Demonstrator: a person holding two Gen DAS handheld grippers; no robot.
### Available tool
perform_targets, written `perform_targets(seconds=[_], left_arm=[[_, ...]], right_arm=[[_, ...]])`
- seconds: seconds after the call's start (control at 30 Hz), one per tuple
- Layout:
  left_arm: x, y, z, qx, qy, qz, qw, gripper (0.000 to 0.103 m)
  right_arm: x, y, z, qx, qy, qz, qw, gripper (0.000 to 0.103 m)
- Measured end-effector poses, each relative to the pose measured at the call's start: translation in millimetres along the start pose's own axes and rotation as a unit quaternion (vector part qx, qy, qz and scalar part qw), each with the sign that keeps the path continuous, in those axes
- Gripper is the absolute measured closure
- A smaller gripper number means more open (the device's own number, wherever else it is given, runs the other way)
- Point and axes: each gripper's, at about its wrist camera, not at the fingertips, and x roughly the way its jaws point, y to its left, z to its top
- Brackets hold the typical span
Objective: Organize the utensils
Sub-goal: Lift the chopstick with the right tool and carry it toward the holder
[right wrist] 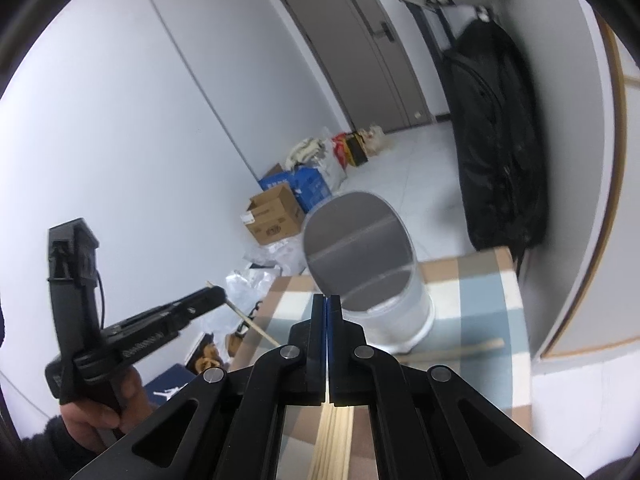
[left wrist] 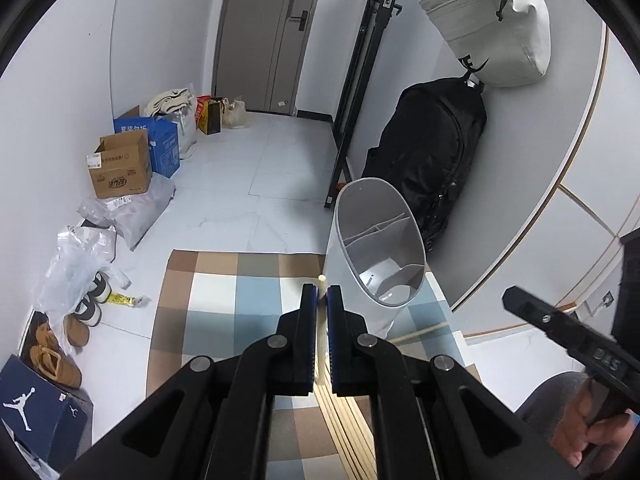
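My left gripper point(left wrist: 321, 293) is shut on a pale wooden chopstick point(left wrist: 321, 279) whose tip pokes out past the blue pads. In the right wrist view the same chopstick point(right wrist: 252, 322) slants down from the left gripper point(right wrist: 219, 295), held up off the table. A white oval utensil holder point(left wrist: 380, 240) with inner dividers stands just right of the left gripper's tip, empty as far as I see. My right gripper point(right wrist: 327, 303) is shut with nothing between its pads, short of the holder point(right wrist: 360, 248). Several chopsticks point(left wrist: 346, 420) lie under the grippers.
A checked brown, blue and white cloth point(left wrist: 224, 300) covers the table. One chopstick point(right wrist: 460, 350) lies by the holder's base. A black bag point(left wrist: 428, 160) hangs on the wall behind the holder. Boxes point(left wrist: 120, 168), plastic bags and shoes point(left wrist: 56, 356) sit on the floor to the left.
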Motion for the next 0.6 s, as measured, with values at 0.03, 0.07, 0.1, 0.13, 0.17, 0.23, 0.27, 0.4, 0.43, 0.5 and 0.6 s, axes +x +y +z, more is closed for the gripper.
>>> perform_targets(seconds=[0.03, 0.07, 0.1, 0.13, 0.17, 0.23, 0.27, 0.4, 0.43, 0.5, 0.6], left_arm=[[-1, 1, -1, -0.001, -0.001, -0.001, 1.0, 0.102], [-1, 3, -2, -0.002, -0.001, -0.003, 1.0, 0.102], [-2, 3, -4, -0.002, 0.0, -0.004, 1.0, 0.102], [-2, 4, -5, -0.003, 0.001, -0.006, 1.0, 0.102], [-3, 4, -6, -0.003, 0.001, -0.008, 1.0, 0.102], [-4, 3, -8, -0.005, 0.003, -0.012, 0.9999, 0.102], [-5, 3, -8, -0.007, 0.004, -0.014, 0.9999, 0.102], [-10, 5, -7, -0.009, -0.002, -0.02, 0.9998, 0.102], [-10, 6, -7, -0.009, -0.003, -0.021, 0.9997, 0.102], [-12, 7, -8, -0.005, -0.005, -0.022, 0.9997, 0.102], [-14, 7, -10, 0.005, -0.01, -0.021, 0.9997, 0.102]], right_arm=[[2, -8, -1, 0.016, 0.004, -0.003, 1.0, 0.1], [4, -15, -1, 0.028, 0.009, -0.006, 1.0, 0.1], [9, -27, -2, 0.048, 0.022, -0.011, 0.999, 0.1], [16, -38, -4, 0.066, 0.035, -0.019, 0.997, 0.099], [21, -47, -6, 0.08, 0.047, -0.023, 0.995, 0.098], [39, -66, -10, 0.109, 0.084, -0.028, 0.99, 0.091], [46, -73, -12, 0.12, 0.098, -0.033, 0.987, 0.082], [79, -114, -25, 0.211, 0.15, -0.034, 0.965, 0.066], [87, -123, -28, 0.229, 0.161, -0.031, 0.96, 0.066], [99, -137, -31, 0.258, 0.174, -0.045, 0.949, 0.066], [116, -152, -31, 0.285, 0.185, -0.056, 0.939, 0.066]])
